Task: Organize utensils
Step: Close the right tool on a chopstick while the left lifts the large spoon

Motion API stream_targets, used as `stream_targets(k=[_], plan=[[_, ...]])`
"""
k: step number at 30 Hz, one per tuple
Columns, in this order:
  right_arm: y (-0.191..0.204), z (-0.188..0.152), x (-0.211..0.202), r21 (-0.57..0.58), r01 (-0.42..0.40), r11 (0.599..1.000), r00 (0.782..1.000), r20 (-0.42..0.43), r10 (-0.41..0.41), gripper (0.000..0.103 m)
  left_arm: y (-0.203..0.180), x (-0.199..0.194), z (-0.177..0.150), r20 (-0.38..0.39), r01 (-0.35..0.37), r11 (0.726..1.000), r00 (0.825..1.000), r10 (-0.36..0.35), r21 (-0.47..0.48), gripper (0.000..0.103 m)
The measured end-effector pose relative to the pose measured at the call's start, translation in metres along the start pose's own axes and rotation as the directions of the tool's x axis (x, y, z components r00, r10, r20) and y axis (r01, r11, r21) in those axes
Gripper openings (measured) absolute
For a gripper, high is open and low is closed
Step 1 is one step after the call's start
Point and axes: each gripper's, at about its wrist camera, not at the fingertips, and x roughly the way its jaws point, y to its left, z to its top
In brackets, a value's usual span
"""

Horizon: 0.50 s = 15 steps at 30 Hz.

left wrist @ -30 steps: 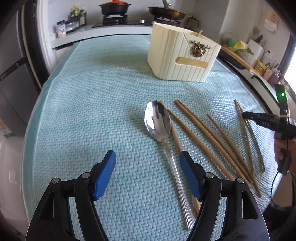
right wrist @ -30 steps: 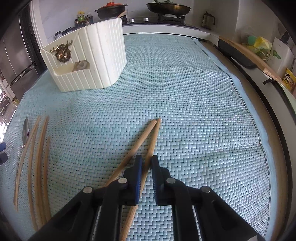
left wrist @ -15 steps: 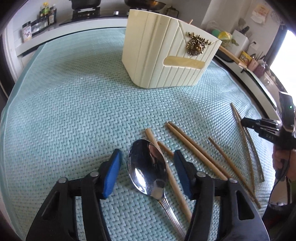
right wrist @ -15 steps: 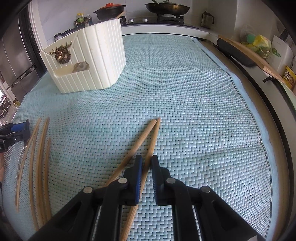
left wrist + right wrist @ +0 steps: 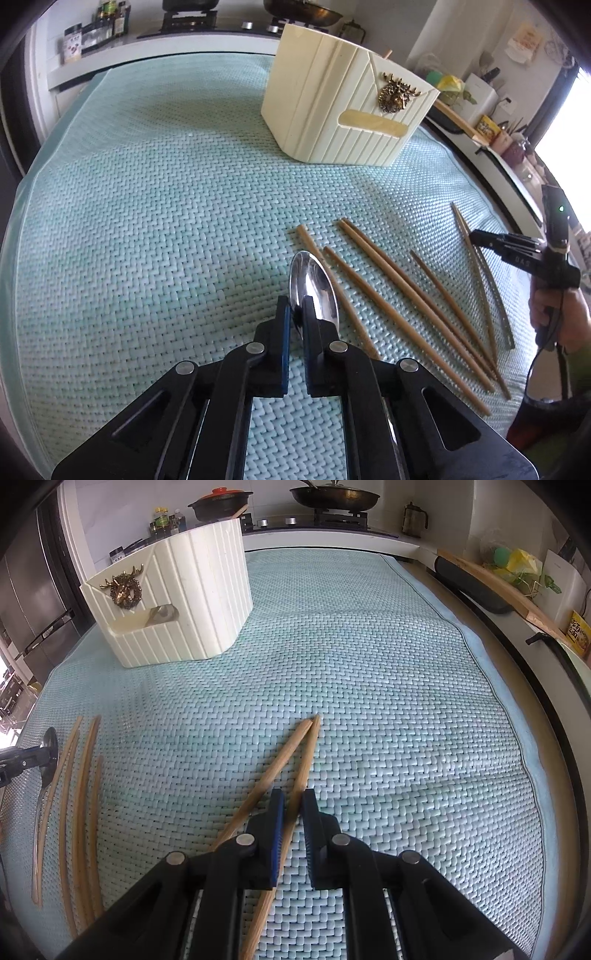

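Note:
A steel spoon [image 5: 314, 284] lies on the teal woven mat [image 5: 147, 221], its bowl tipped up on edge. My left gripper [image 5: 294, 317] is closing on the near rim of that bowl, and its blue pads pinch it. Several wooden chopsticks [image 5: 391, 295] lie loose to the spoon's right. My right gripper [image 5: 293, 805] is shut on one chopstick [image 5: 306, 753] of a V-shaped pair; the other chopstick [image 5: 277, 760] passes left of its fingers. The cream ribbed utensil holder [image 5: 343, 107] with a brass deer ornament stands farther back on the mat, and it is in the right wrist view too [image 5: 177, 609].
A stove with pans [image 5: 332, 496] runs along the back counter. At the right, a counter carries a wooden board [image 5: 491, 583] and packets. A dark fridge [image 5: 26, 602] stands to the left. A person's hand [image 5: 554, 314] holds the right gripper.
My left gripper moved forward over the spoon and its jaws went from wide open to pinching the bowl, which tipped up on edge. The right gripper and its chopstick stayed still.

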Motion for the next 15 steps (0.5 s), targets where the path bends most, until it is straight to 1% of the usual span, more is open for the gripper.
stream_targets(k=[4,6,10,12,15], plan=[[-0.002,0.004,0.002,0.006,-0.02,1.0,1.0,-0.016,0.02,0.01,-0.007,-0.007,0.001,0.025,-0.039,0.999,0.999,0.039,0.009,0.0],[-0.006,0.007,0.003,0.019,-0.043,0.999,0.999,-0.029,0.043,0.01,-0.009,-0.014,0.002,0.047,-0.074,0.997,0.996,0.074,0.005,0.0],[-0.011,0.013,0.006,0.031,-0.078,0.996,0.995,-0.06,0.08,0.01,-0.008,-0.033,0.001,0.089,-0.09,0.996,0.992,0.091,-0.013,0.0],[-0.012,0.017,0.008,0.022,-0.083,0.996,0.993,-0.078,0.085,0.01,-0.011,-0.041,0.001,0.109,-0.12,0.993,0.987,0.12,-0.012,0.0],[-0.011,0.029,0.014,-0.002,-0.073,0.997,0.992,-0.107,0.073,0.01,-0.014,-0.049,0.001,0.129,-0.136,0.991,0.982,0.137,-0.016,0.0]])
